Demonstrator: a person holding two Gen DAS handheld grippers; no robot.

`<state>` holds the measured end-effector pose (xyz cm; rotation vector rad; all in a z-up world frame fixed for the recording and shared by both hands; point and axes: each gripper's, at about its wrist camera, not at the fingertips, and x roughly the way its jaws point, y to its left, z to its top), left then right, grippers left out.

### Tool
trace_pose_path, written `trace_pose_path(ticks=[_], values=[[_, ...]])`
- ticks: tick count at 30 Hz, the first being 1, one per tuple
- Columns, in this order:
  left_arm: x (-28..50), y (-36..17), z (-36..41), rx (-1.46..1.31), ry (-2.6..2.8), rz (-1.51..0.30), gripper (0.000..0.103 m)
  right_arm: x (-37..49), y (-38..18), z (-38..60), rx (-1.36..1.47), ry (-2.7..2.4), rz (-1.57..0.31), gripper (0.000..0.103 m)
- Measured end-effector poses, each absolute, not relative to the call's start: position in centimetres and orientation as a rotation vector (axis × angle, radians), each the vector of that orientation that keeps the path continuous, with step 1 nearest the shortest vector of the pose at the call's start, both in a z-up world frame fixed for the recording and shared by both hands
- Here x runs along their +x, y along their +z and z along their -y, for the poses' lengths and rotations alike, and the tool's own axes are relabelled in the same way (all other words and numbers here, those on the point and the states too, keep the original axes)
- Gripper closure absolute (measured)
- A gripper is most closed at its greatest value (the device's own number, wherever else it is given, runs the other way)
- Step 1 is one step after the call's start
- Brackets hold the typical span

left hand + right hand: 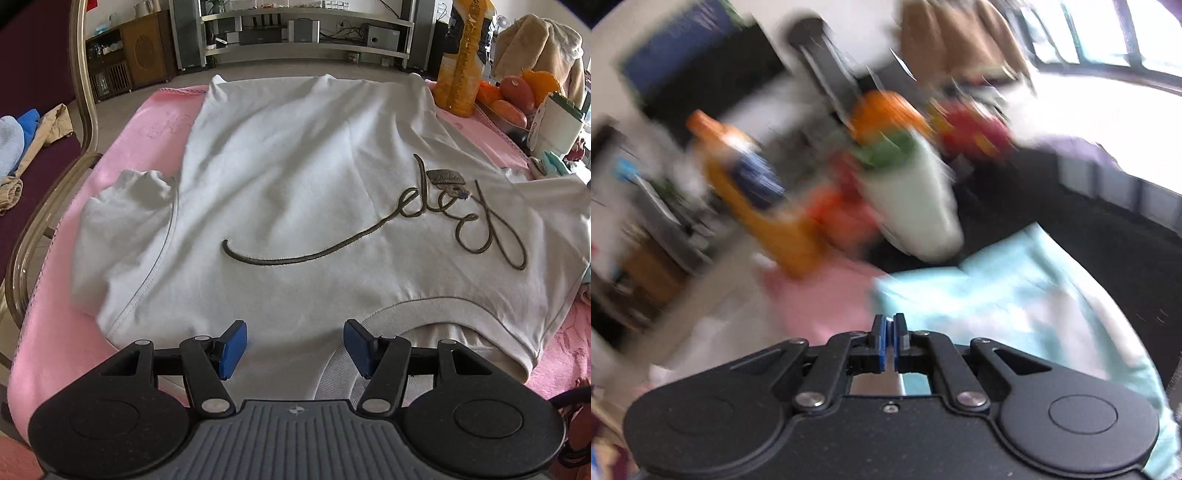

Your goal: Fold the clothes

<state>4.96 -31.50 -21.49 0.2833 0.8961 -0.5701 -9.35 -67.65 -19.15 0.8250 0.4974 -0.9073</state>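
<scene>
My left gripper (294,349) is spread wide, its blue pads (233,349) apart and gripping nothing, poised over the near edge of the shirt (295,177) beside the collar (424,314). The shirt lies face up on a pink cloth (140,140) covering the table, collar toward me, hem at the far edge, one sleeve (122,206) bunched at the left edge. Dark cord lettering (461,221) runs across its chest.

At the far right corner stand an orange bottle (461,66), fruit (517,92) and a white tub (557,122). A chair (48,155) with clothes on it stands left of the table. Shelving (306,26) with speakers lines the far wall.

My right gripper (888,341) is pressed together; I cannot tell whether anything sits between its pads. Its view is heavily blurred: pale blue fabric (1015,295) lies below, the pink cloth beside it.
</scene>
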Motion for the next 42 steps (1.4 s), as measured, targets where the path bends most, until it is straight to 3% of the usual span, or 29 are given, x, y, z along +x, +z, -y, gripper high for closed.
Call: trace_pose_path(ticks=[9, 16, 18, 23, 26, 29, 31, 33, 35, 38, 42], values=[[5.7, -20.2, 29.3, 0.210, -0.514, -0.888, 0.045, -10.6, -17.3, 64.4, 0.788, -0.797, -0.401, 0.088], [6.9, -21.1, 27.9, 0.185, -0.432, -0.914, 0.050, -4.7, -21.1, 61.7, 1.006, -0.396, -0.643, 0.085], [6.8, -21.5, 28.1, 0.198, -0.442, -0.926, 0.052, -4.2, -22.1, 61.1, 0.988, -0.399, -0.739, 0.078], [5.7, -21.8, 28.5, 0.254, -0.478, -0.942, 0.051, -5.3, -24.1, 61.4, 0.995, -0.477, -0.873, 0.077], [5.0, -21.9, 28.6, 0.292, -0.493, -0.950, 0.051, -6.7, -24.3, 61.2, 0.971, -0.514, -0.883, 0.084], [4.3, -22.0, 28.7, 0.331, -0.507, -0.958, 0.051, -7.3, -24.0, 60.5, 0.882, -0.608, -0.885, 0.101], [3.8, -21.9, 28.3, 0.338, -0.505, -0.960, 0.051, -7.7, -23.6, 59.8, 0.847, -0.636, -0.864, 0.102], [3.6, -21.5, 27.6, 0.317, -0.502, -0.947, 0.052, -8.1, -22.7, 58.9, 0.800, -0.645, -0.819, 0.097], [3.6, -21.0, 27.1, 0.275, -0.512, -0.925, 0.052, -8.5, -21.5, 57.7, 0.755, -0.613, -0.751, 0.074], [3.7, -21.2, 27.5, 0.246, -0.540, -0.922, 0.052, -7.6, -21.3, 55.8, 0.789, -0.430, -0.715, 0.073], [3.2, -22.2, 28.3, 0.300, -0.564, -0.934, 0.051, -5.4, -23.3, 53.0, 0.822, -0.292, -0.819, 0.073]])
